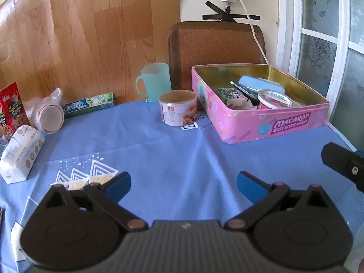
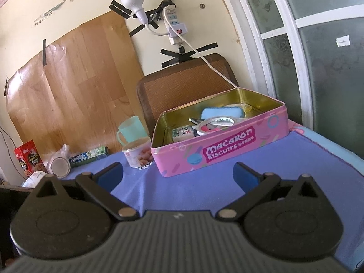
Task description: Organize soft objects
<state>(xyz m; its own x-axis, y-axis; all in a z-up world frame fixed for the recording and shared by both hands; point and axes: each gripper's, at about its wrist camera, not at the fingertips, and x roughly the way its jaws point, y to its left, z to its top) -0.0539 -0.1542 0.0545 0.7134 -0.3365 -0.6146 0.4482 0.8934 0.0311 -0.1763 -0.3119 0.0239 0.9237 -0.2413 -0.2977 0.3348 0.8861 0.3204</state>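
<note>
Both my left gripper point(image 1: 183, 183) and right gripper point(image 2: 178, 174) hang spread and empty above the blue tablecloth point(image 1: 173, 150). The white soft tissue pack point(image 1: 20, 153) lies far left, well apart from the pink rectangular biscuit tin point(image 1: 261, 122); reaching, I might knock the round food can point(image 1: 178, 108)

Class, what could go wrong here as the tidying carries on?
1. The pink tin is already crowded: a tape roll lies tilted on the pile and might slide.
2. The can and green cup stand close beside the tin; reaching tongs could knock them.
3. The tissue pack sits near the table's left edge.
</note>
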